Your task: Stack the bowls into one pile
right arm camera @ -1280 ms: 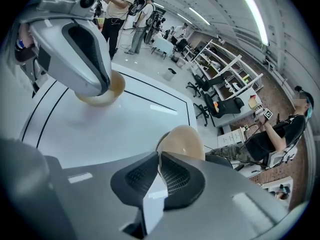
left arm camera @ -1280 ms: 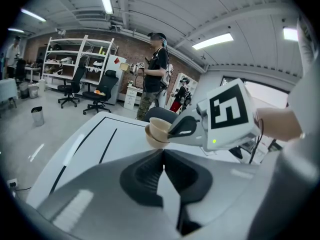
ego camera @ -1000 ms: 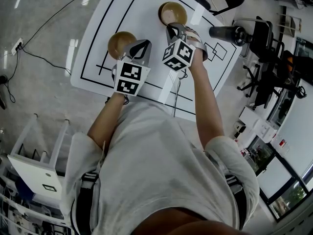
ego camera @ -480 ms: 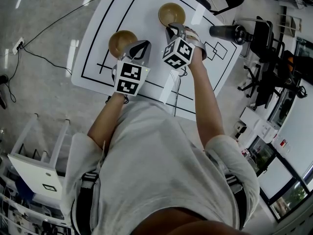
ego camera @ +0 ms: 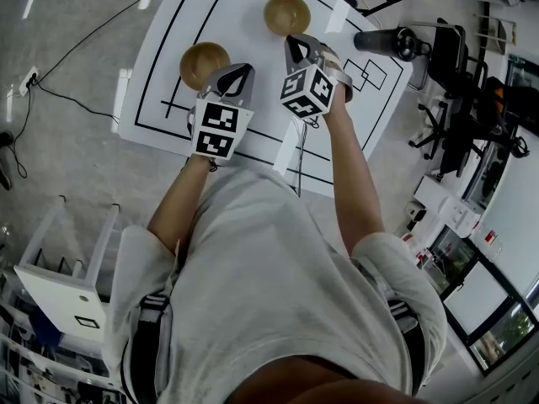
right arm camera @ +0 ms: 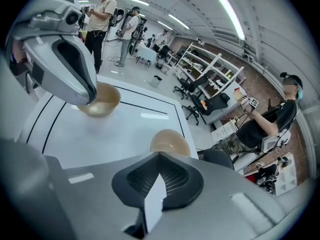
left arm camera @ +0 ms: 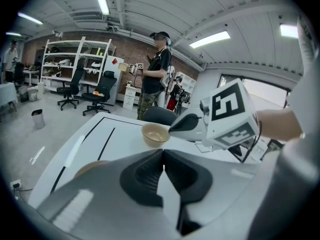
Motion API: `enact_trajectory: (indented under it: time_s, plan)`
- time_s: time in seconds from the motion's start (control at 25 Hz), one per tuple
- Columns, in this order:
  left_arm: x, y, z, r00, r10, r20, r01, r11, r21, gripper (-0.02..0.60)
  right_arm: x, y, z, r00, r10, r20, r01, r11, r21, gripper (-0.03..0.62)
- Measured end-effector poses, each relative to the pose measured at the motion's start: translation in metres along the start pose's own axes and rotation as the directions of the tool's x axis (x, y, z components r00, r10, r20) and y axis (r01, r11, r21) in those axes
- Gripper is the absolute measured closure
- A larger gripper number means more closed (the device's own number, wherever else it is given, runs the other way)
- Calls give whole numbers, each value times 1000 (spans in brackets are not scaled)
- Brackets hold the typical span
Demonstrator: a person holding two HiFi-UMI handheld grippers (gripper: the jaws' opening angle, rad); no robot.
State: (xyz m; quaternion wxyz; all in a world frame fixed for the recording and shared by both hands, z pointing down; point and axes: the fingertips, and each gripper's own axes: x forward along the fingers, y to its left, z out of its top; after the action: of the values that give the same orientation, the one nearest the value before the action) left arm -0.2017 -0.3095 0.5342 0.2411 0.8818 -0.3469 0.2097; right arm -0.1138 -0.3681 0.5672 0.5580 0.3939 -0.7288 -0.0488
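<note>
Tan, smooth round bowls sit apart on the white surface (ego camera: 240, 11): left bowl (ego camera: 204, 61) near its left edge, far bowl (ego camera: 286, 13) by the far edge. Left gripper (ego camera: 233, 76) and right gripper (ego camera: 296, 49) have their jaws pressed together, empty.

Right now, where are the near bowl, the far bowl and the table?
near bowl (ego camera: 205, 60), head view, its middle.
far bowl (ego camera: 286, 13), head view, its middle.
table (ego camera: 244, 23), head view, bare top between the bowls.

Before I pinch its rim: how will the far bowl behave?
The far bowl looks rigid and thin-walled, so probably light. Its sheen suggests a rim pinch could slip. On the smooth white table, a nudge likely slides it.
</note>
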Motion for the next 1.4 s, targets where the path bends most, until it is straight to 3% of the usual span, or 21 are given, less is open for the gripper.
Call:
enact_trajectory:
  time_s: [0.24,0.4,0.64,0.88,1.16,1.4]
  plan:
    - [-23,-22,-2,999,40,4,-40,999,5,579,-56,1,-6,991,-71,110,51,984,168,595]
    - [-39,-39,-3,998,61,10,-62,997,36,578,-96,9,-9,975,-81,208,7,943,333,595]
    - [-50,-82,-22,995,96,-8,-95,988,122,579,-135,49,-42,955,-22,296,-139,848,511,595]
    - [-80,-96,-35,987,160,-11,-153,962,225,579,-175,78,-47,925,-34,378,-231,740,632,595]
    - [-108,-109,-48,973,229,-33,-205,921,331,580,-214,107,-52,911,-41,410,-247,743,622,595]
    - [-128,-105,-57,944,324,-56,-269,860,434,580,-234,121,-59,896,-61,440,-259,733,629,595]
